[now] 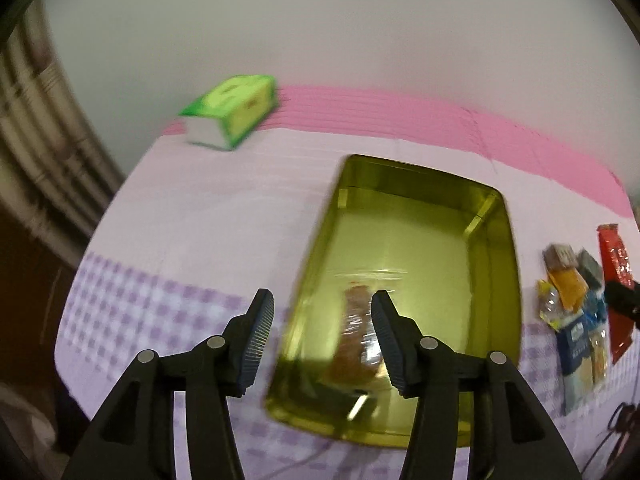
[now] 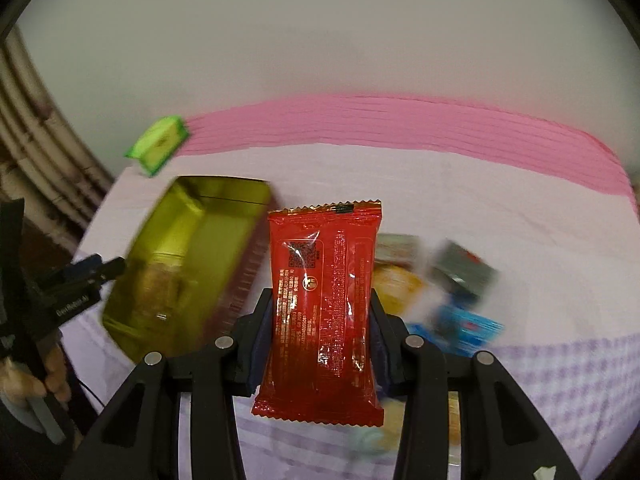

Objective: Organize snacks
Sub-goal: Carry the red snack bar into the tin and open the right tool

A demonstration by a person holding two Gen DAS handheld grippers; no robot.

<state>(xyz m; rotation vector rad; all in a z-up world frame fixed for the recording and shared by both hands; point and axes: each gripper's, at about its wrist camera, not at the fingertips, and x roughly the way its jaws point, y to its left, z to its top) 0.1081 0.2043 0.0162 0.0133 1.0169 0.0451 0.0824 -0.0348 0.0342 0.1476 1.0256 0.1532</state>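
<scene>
red snack packet point(image 2: 322, 312) clamped upright between right gripper point(image 2: 322, 320) fingers.

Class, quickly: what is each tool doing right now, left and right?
Left tool: open, holding nothing, above the gold tin.
Right tool: closed on the red snack packet.

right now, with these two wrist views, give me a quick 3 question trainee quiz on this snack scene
1. True or false: the right gripper is shut on the red snack packet.
2. What already lies inside the gold tin?
A. a wrapped snack
B. the green tissue box
C. nothing
3. Fill in: the left gripper is ____ and holds nothing.

Key
1. True: both fingers press the packet's sides.
2. A: a clear-wrapped brownish snack lies in it; the green tissue box sits on the tablecloth beyond.
3. open
</scene>
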